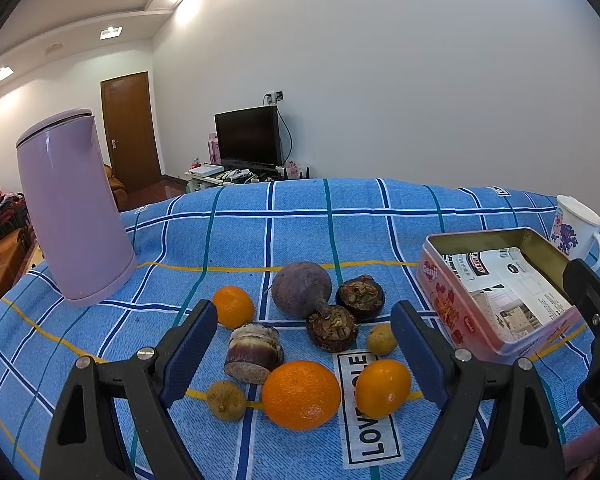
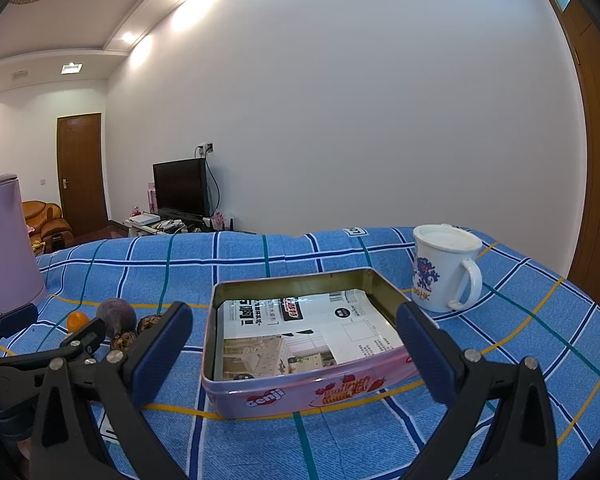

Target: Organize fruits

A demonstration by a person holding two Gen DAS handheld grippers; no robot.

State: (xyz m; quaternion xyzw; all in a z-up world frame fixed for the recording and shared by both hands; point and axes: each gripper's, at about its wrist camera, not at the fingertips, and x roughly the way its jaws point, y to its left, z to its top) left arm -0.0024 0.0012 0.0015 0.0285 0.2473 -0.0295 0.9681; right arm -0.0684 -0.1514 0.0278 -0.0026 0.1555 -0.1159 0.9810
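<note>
The left gripper (image 1: 304, 344) is hanging with its blue-padded fingers (image 1: 190, 346) spread wide and grasping nothing, framing the large round orange (image 1: 301, 395) lying on the blue checked tablecloth (image 1: 236, 236) among smaller fruits. The right gripper (image 2: 294, 354) is likewise gaping, bracketing the pink rectangular metal tin (image 2: 300, 388), which is holding only printed paper. Judging by this, closing squarely across the orange's middle is advisable, avoiding the small orange citrus (image 1: 382, 388) just beside it.
</note>
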